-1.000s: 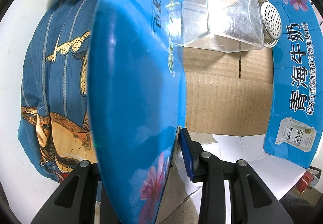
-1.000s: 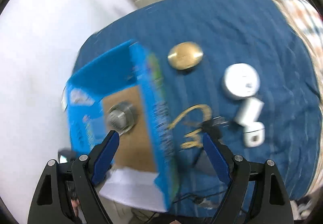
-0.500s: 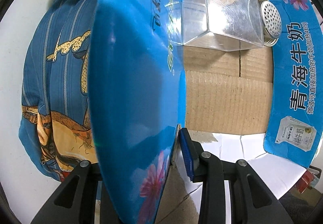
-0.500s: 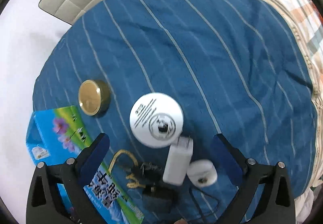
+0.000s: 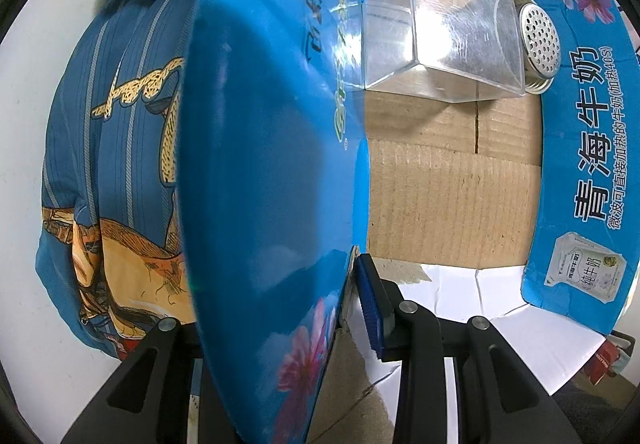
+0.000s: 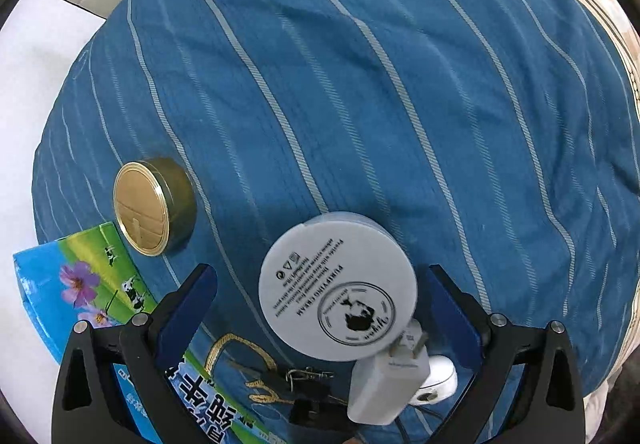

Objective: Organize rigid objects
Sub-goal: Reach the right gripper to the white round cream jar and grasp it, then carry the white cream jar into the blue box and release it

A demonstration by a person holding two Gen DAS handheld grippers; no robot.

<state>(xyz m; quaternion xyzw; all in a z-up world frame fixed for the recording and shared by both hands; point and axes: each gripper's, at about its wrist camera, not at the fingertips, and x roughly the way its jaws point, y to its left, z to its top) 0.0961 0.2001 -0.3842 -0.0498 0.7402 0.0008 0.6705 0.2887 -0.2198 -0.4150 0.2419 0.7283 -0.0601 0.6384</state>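
We've got the left tongs (image 5: 352,308) clamped on the blue carton (image 5: 260,163) wall, glass shaker (image 5: 444,47) lying inside at 1 o'clock. Right tongs (image 6: 320,308) gape wide w/ nothing held, hovering over the bed (image 6: 360,83). White round tin (image 6: 338,286) sits right btwn the pads, so right is the nearer hand; charger (image 6: 384,384) at 5 o'clock touching it, gold tin (image 6: 152,207) at 10.
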